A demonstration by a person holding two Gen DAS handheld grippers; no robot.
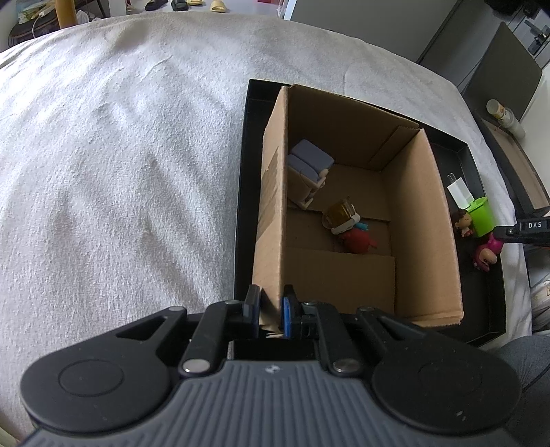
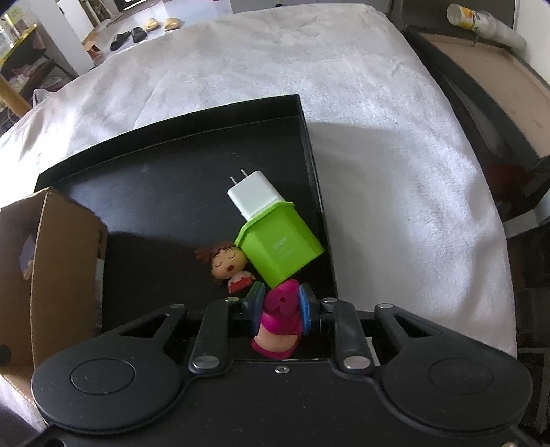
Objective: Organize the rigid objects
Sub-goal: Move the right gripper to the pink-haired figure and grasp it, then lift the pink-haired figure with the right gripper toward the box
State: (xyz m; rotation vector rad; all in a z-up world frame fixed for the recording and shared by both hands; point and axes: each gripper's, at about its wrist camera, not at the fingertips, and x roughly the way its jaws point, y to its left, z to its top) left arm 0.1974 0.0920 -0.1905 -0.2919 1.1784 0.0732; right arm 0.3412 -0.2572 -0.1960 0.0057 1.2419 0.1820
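An open cardboard box (image 1: 422,220) stands in a black tray (image 1: 481,161) on a white cloth. Inside lie a grey-blue toy chair (image 1: 309,168) and a red figure with a brown hat (image 1: 349,225). My left gripper (image 1: 270,306) is shut on the box's near left wall. My right gripper (image 2: 282,304) is shut on a pink figure (image 2: 280,318) low over the tray (image 2: 165,178); it also shows in the left wrist view (image 1: 488,252). Beside it lie a green cube (image 2: 280,242), a white charger (image 2: 254,194) and a brown-haired doll (image 2: 228,264).
The white cloth (image 1: 120,154) covers the bed around the tray. A dark side table with a lying cup (image 2: 481,20) stands at the right. Slippers (image 2: 147,29) lie on the floor beyond the bed.
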